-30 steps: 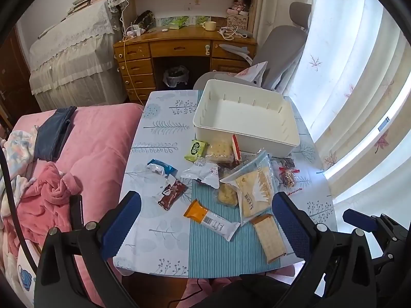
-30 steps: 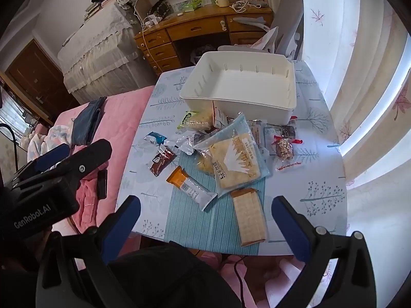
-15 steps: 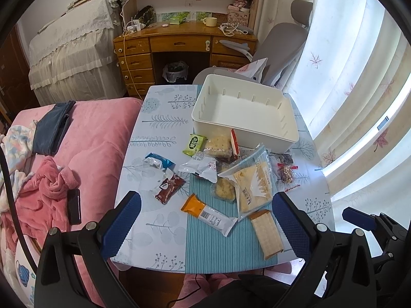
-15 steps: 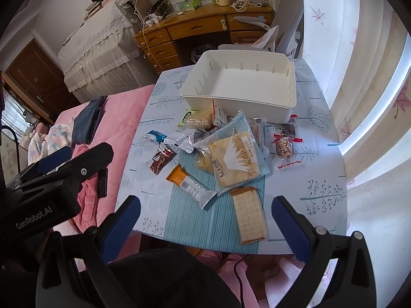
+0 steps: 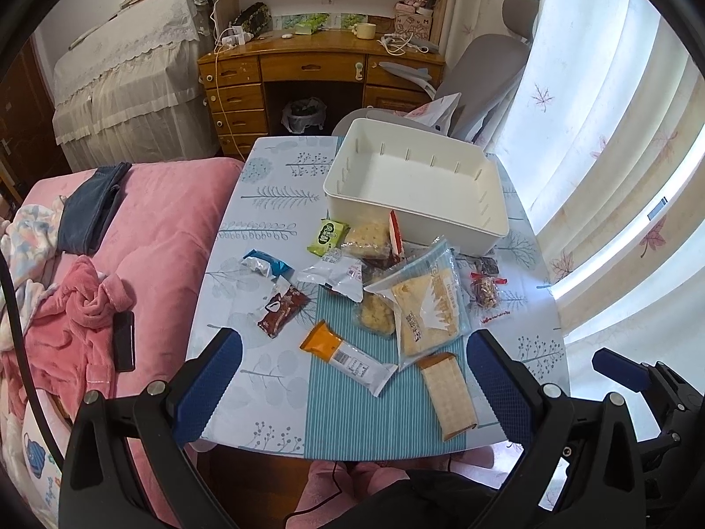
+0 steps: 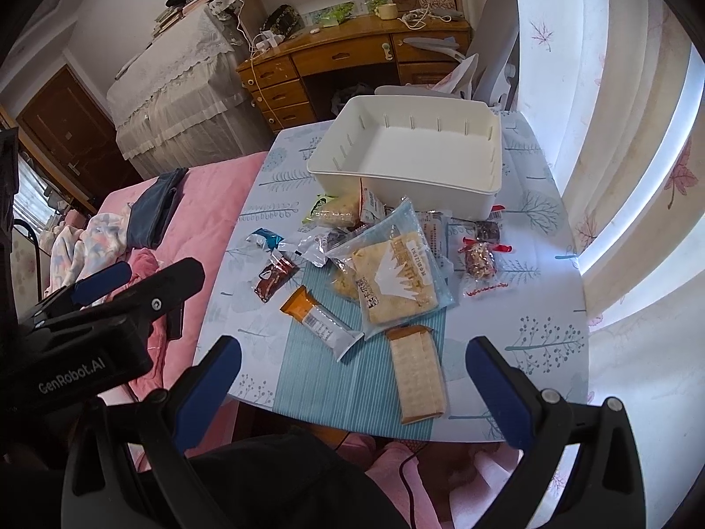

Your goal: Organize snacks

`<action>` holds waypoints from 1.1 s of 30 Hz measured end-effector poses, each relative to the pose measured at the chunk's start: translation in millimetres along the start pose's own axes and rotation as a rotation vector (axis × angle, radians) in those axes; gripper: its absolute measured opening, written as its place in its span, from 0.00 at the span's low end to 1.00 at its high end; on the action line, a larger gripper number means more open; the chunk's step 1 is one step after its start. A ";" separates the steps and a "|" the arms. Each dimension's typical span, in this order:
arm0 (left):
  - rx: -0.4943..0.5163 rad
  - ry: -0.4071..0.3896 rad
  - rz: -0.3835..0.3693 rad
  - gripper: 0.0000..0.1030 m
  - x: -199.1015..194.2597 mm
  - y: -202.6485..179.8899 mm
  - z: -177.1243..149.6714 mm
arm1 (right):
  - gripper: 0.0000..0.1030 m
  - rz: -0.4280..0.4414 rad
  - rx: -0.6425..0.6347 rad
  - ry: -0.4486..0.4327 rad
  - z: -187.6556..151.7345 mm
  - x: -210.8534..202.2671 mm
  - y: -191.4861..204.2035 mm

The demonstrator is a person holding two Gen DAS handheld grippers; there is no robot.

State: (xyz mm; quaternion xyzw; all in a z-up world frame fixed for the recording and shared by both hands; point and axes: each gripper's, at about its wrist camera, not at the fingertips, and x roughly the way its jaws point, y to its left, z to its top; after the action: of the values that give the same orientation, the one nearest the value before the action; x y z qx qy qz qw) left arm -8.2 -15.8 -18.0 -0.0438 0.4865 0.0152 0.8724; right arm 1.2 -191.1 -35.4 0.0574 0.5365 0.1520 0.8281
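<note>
Your table (image 5: 273, 203) carries everything, its patterned cloth running up against a pink bed (image 5: 167, 220). At its far end sits the white bin (image 5: 440, 220), nothing inside it. Just in front of it the snacks lie scattered: a big clear bag of crackers (image 5: 427, 304), a long cracker pack (image 5: 447, 390) nearest you, an orange-ended bar (image 5: 343, 355), a brown wrapper (image 5: 282, 311) and a small green packet (image 5: 327, 236). Your left gripper (image 5: 352, 379) and right gripper (image 6: 352, 379) both hang above the near edge, jaws spread wide, holding nothing.
</note>
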 end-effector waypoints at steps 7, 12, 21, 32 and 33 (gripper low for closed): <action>0.012 0.021 0.029 0.98 1.3 -19.0 -5.3 | 0.99 0.018 0.002 0.012 -2.5 1.2 -6.1; 0.013 0.047 0.045 0.98 3.8 -24.9 -12.0 | 0.99 0.048 0.012 0.037 -9.5 9.2 -19.9; -0.023 0.081 0.023 0.98 9.1 -20.3 -15.0 | 0.99 0.062 0.027 0.066 -11.2 15.7 -28.3; -0.131 0.154 0.025 0.98 38.7 27.2 -10.2 | 0.99 0.052 0.191 0.131 -10.7 41.8 -42.3; -0.132 0.161 0.024 0.98 42.2 31.7 -8.4 | 0.99 0.052 0.213 0.141 -11.2 45.9 -42.3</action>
State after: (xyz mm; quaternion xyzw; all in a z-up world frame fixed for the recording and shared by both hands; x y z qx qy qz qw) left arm 4.6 14.3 -60.2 -0.0963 0.5533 0.0541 0.8256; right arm 16.4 -217.5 -90.9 0.1479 0.6050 0.1192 0.7733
